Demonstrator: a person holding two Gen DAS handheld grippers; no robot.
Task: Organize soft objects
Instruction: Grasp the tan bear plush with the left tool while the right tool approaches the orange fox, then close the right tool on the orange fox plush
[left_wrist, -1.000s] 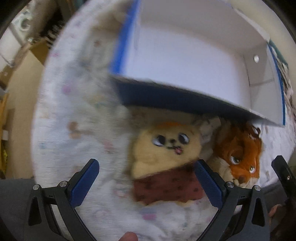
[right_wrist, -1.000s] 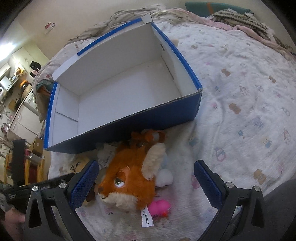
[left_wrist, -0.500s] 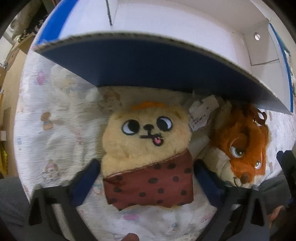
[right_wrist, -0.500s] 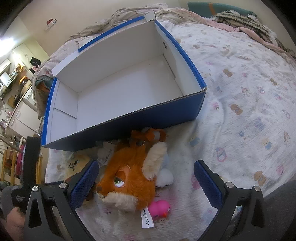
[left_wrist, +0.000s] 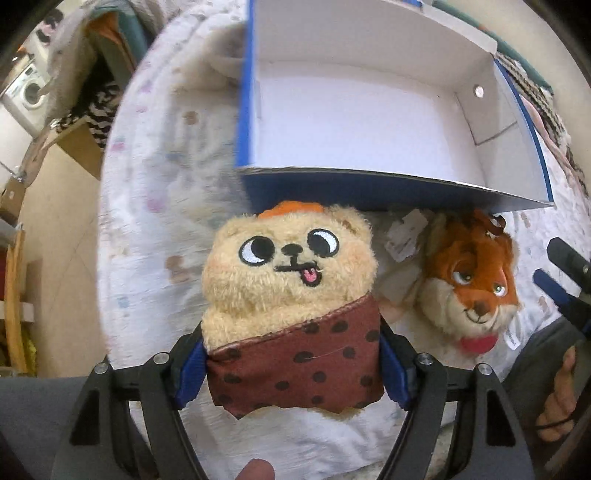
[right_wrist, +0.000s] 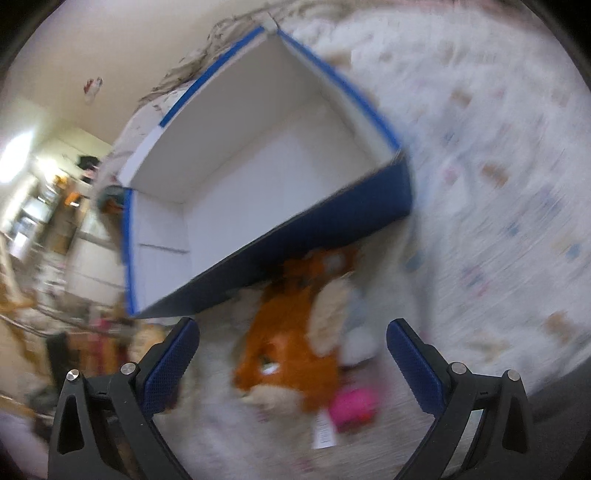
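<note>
My left gripper is shut on a cream plush bear with a brown dotted wrap, holding it by the wrap in front of the blue cardboard box, whose white inside holds nothing. An orange fox plush lies on the bed to the right, against the box's near wall. In the right wrist view, my right gripper is open above the fox plush, with the box beyond it. A pink toy lies by the fox. That view is blurred.
The box and plush toys rest on a white patterned bedsheet. The bed's left edge drops to a floor with furniture and a washing machine. Blankets lie at the far right. My right gripper's tip shows at the right edge.
My left gripper closed around the cream bear and lifted it back from the box. My right gripper tilted and moved, blurring its view; the fox plush stayed on the bed.
</note>
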